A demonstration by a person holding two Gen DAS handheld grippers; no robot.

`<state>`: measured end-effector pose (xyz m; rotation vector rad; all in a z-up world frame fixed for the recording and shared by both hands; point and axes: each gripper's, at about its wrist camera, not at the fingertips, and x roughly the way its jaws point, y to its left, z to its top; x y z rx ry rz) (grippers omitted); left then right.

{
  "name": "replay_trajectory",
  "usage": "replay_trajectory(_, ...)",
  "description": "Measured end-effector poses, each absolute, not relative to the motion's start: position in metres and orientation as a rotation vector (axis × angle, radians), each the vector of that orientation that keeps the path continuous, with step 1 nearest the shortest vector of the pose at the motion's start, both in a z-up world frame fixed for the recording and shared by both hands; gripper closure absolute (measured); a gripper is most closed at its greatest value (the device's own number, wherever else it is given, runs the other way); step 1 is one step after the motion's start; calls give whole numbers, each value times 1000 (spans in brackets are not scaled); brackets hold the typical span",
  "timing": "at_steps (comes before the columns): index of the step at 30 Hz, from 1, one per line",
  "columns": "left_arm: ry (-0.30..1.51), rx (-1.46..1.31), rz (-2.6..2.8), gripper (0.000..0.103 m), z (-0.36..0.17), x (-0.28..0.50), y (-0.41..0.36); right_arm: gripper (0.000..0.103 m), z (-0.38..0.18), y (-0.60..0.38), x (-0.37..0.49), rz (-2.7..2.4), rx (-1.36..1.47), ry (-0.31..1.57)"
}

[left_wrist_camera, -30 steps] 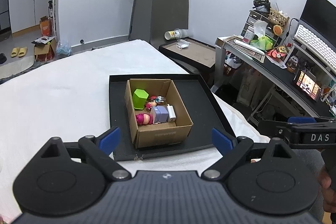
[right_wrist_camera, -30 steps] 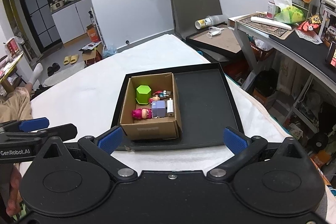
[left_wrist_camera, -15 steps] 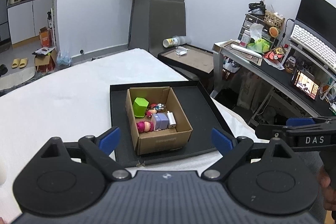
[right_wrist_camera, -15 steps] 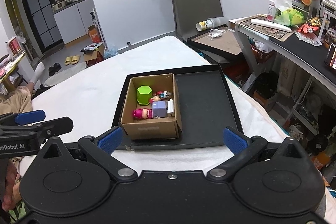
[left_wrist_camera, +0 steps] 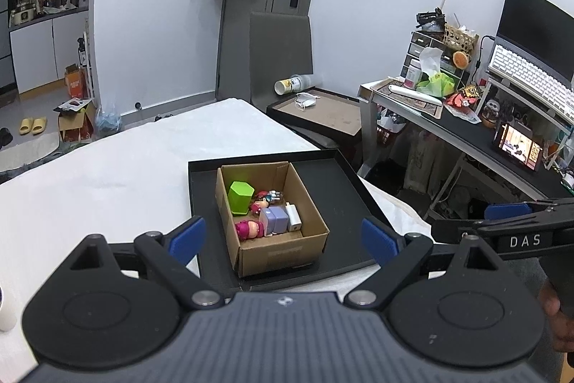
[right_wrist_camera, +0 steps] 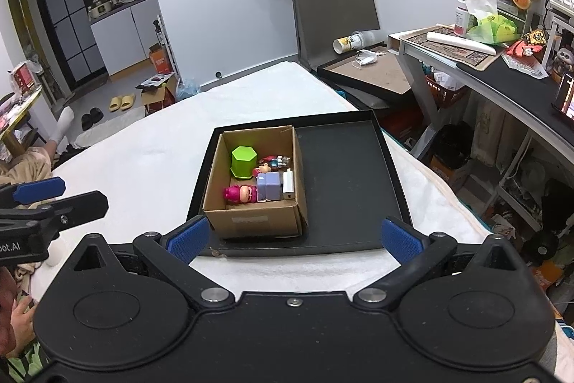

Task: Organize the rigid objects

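Blue-padded fingers on both tongs stand spread wide, holding nothing and touching nothing. The left gripper [left_wrist_camera: 283, 241] hangs above the near edge of the black tray [left_wrist_camera: 337, 182], the right gripper [right_wrist_camera: 294, 237] likewise, both held back from the cardboard box [right_wrist_camera: 251, 221]. That box sits in the tray's left half on the white-covered table [right_wrist_camera: 143, 164]. Inside it lie a green hexagonal block [right_wrist_camera: 244, 162], a pink figure [right_wrist_camera: 241, 193], a lavender block [right_wrist_camera: 269, 186], a white charger [right_wrist_camera: 288, 185] and a small figurine [right_wrist_camera: 274, 162], packed close together.

Left gripper [left_wrist_camera: 283, 237], right gripper [right_wrist_camera: 294, 237] spread (empty).
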<state>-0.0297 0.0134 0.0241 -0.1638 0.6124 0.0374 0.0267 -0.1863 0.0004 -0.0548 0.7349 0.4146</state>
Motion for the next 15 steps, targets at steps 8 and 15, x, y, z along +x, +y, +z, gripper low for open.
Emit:
replay_trajectory(8,613,-163,39,10,26,-28,16,0,2,-185,27,418,-63,736)
replay_trajectory(15,612,-174,49,10,27,-25,17,0,4,-183,25,432,-74,731)
